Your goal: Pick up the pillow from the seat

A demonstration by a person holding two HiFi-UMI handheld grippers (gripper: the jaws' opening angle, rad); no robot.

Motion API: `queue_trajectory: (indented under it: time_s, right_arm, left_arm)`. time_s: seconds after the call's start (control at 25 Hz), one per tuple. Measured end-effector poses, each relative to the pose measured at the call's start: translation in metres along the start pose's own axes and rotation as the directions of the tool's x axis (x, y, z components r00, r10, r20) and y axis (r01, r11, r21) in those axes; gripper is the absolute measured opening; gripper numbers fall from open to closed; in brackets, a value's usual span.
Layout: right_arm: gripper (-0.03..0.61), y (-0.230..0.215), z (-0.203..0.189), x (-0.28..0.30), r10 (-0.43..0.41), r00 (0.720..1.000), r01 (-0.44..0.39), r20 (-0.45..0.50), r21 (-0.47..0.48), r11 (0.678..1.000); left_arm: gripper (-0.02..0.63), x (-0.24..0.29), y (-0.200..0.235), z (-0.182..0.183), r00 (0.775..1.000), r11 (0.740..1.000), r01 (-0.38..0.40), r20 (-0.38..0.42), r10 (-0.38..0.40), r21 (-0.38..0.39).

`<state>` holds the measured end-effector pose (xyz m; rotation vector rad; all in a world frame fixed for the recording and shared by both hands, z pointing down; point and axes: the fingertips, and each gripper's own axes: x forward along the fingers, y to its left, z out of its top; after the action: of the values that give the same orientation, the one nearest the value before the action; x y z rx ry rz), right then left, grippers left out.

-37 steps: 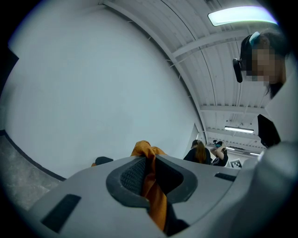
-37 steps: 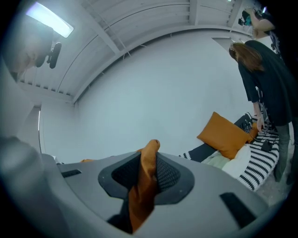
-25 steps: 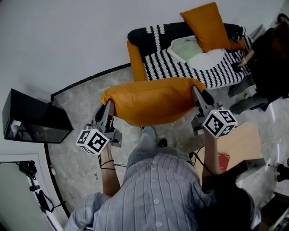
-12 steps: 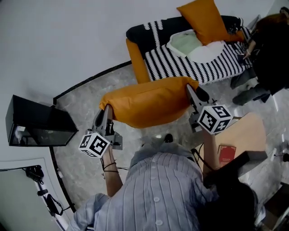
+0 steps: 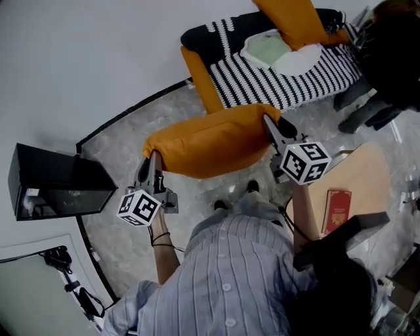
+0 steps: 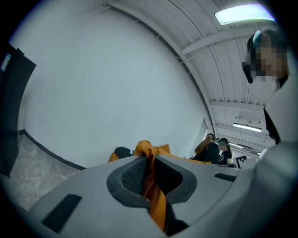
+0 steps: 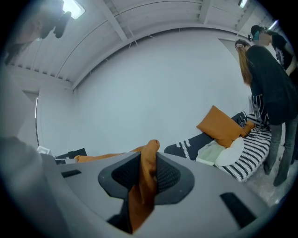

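Observation:
An orange pillow [image 5: 209, 141] hangs in the air above the floor, stretched between my two grippers in the head view. My left gripper [image 5: 155, 157] is shut on its left corner, and the pinched orange fabric [image 6: 150, 175] shows between the jaws in the left gripper view. My right gripper [image 5: 271, 125] is shut on the right corner, with a fold of fabric [image 7: 144, 179] clamped between its pads. The seat, a sofa [image 5: 275, 79] under a black-and-white striped throw, stands behind the pillow. A second orange pillow [image 5: 293, 20] and a pale cushion [image 5: 279, 52] lie on it.
A black box [image 5: 56, 184] stands on the floor at the left. A wooden table [image 5: 357, 190] with a red book [image 5: 336, 210] sits at the right. A person in dark clothes [image 5: 387, 59] stands by the sofa's right end. A white wall fills the far side.
The pillow and both grippers have drawn back from the sofa toward me. The sofa has slid up toward the top edge of the head view.

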<state>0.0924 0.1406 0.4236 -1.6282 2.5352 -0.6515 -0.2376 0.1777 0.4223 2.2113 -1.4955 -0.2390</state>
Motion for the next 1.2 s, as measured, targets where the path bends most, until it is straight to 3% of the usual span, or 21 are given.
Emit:
queue_trajectory:
  time_s: [0.6,1.2]
  right_arm:
    - [0.087,0.049,-0.085,-0.006,-0.066,0.996,0.067,-0.059,0.01,0.998]
    - [0.087,0.046,-0.097,-0.028,-0.133,0.989,0.132,-0.063,-0.017,0.991]
  left_arm:
    - [0.038,-0.049,0.065,-0.023,0.996,0.999,0.049,-0.08,-0.049,-0.001]
    - [0.038,-0.051,0.062,-0.044,0.986,0.994,0.108,-0.13,-0.107,-0.001]
